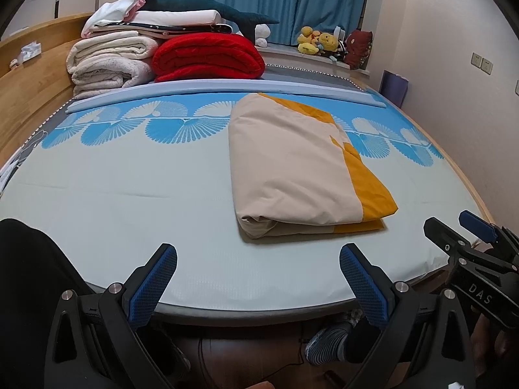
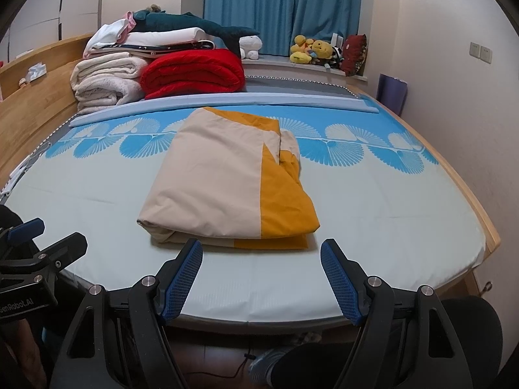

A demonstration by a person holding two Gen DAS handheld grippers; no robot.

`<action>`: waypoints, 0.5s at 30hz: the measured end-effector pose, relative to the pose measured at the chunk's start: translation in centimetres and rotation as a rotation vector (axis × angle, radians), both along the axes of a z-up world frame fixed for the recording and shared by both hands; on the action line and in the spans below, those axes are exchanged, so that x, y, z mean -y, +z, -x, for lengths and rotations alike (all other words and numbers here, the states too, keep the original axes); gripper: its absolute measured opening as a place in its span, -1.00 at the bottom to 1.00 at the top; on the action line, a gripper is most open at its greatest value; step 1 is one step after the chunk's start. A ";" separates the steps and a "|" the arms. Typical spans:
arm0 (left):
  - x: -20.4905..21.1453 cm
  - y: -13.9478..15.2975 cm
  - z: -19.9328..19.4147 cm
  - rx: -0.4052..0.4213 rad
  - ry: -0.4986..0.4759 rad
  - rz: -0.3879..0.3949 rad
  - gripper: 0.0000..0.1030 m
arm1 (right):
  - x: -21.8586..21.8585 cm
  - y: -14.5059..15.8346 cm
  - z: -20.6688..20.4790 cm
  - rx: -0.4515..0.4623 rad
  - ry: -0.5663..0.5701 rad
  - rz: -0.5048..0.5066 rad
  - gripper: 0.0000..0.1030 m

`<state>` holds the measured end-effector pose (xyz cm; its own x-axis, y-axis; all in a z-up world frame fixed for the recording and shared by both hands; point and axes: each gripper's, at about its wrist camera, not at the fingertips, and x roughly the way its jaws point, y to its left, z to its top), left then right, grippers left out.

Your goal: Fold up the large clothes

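A beige and mustard-yellow cloth point(image 1: 301, 165) lies folded into a thick rectangle on the bed point(image 1: 129, 188); it also shows in the right wrist view point(image 2: 227, 188). My left gripper point(image 1: 258, 259) is open and empty, held over the bed's near edge, short of the cloth and left of it. My right gripper point(image 2: 261, 254) is open and empty, just in front of the cloth's near folded edge. The right gripper also shows at the right in the left wrist view point(image 1: 460, 227), and the left gripper at the left in the right wrist view point(image 2: 48, 236).
Stacked cream blankets point(image 1: 110, 61), a red quilt point(image 1: 207, 58) and white bedding lie at the bed's far left by the wooden headboard point(image 1: 29, 97). Plush toys point(image 1: 321, 43) sit on the window sill under blue curtains point(image 1: 288, 0). My feet point(image 1: 331, 340) stand below the bed's edge.
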<state>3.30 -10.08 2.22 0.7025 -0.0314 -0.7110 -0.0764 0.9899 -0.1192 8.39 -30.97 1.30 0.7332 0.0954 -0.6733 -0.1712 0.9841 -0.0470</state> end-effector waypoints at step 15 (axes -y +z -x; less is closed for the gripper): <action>0.2 0.0 -0.1 -0.001 -0.002 0.000 0.94 | 0.1 -0.1 0.0 -0.001 0.001 0.000 0.47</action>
<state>3.40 -10.24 2.17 0.7019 -0.0327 -0.7115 -0.0749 0.9900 -0.1195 8.38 -31.07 1.23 0.7324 0.0962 -0.6740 -0.1720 0.9840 -0.0464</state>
